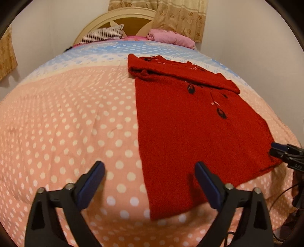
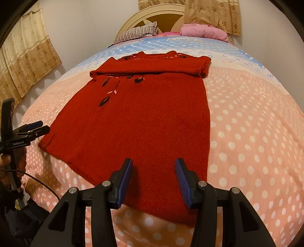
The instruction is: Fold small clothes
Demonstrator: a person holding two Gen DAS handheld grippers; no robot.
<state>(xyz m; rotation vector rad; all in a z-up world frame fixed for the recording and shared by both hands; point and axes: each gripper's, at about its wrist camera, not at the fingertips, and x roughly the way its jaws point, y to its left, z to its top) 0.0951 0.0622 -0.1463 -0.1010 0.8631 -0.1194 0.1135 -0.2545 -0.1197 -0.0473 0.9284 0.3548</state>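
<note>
A red knitted sweater [image 1: 190, 129] with dark embroidered flowers lies flat on the bed, its sleeves folded across the chest; it also shows in the right wrist view [image 2: 144, 121]. My left gripper [image 1: 150, 182] is open and empty, hovering over the sweater's near left hem corner. My right gripper [image 2: 153, 180] is open and empty above the hem's middle. The left gripper also shows in the right wrist view [image 2: 38, 127], at the sweater's left hem corner. The right gripper's tips show in the left wrist view [image 1: 279, 150], at the sweater's right edge.
The bed has a pink cover [image 1: 66, 123] with white dots, blue near the headboard [image 1: 121, 17]. A striped pillow [image 1: 102, 35] and a pink bundle [image 1: 171, 38] lie at the head. Curtains [image 2: 22, 62] hang on the walls. A cable [image 2: 43, 184] trails at the left.
</note>
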